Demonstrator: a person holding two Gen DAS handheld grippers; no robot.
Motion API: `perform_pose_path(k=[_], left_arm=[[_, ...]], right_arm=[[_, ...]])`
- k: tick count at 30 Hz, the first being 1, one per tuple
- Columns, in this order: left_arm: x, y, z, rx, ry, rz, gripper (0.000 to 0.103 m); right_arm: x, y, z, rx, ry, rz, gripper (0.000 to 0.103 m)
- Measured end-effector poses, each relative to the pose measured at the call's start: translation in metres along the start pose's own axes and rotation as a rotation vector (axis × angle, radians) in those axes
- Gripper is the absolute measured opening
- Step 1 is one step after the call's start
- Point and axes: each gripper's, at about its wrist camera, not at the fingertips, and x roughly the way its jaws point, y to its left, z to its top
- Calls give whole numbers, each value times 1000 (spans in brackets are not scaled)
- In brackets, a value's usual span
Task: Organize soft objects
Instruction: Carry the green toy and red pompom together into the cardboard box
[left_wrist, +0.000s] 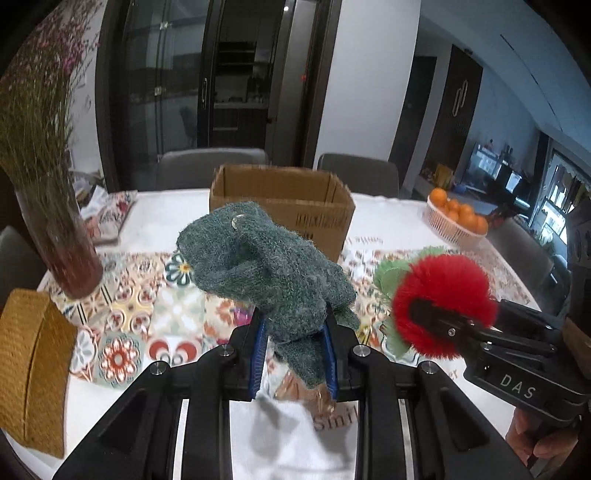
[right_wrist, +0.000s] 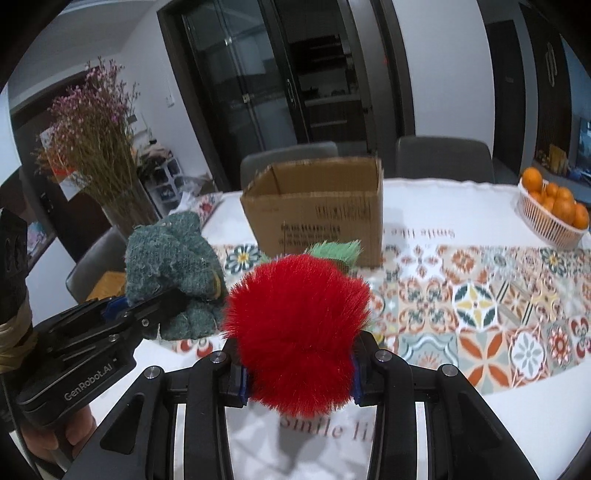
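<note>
My left gripper (left_wrist: 295, 339) is shut on a dark green knitted glove (left_wrist: 266, 266) and holds it above the table; it also shows in the right wrist view (right_wrist: 173, 273). My right gripper (right_wrist: 299, 369) is shut on a red fluffy plush with green leaves (right_wrist: 299, 332), also held above the table and seen in the left wrist view (left_wrist: 443, 302). An open cardboard box (left_wrist: 284, 206) stands behind both on the table, seen too in the right wrist view (right_wrist: 317, 210). Its inside is hidden.
A vase of dried flowers (left_wrist: 55, 206) stands at the left. A white basket of oranges (left_wrist: 458, 218) sits at the right. A woven yellow box (left_wrist: 29, 369) is at the near left. Grey chairs (right_wrist: 443, 155) stand behind the table with a patterned tablecloth (right_wrist: 480, 295).
</note>
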Motion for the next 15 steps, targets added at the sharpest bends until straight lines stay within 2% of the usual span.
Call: perform_pose_path(k=[15], left_arm=[[10, 4, 47, 19, -87, -1, 27]], right_arm=[[5, -3, 55, -8, -133, -9, 39]])
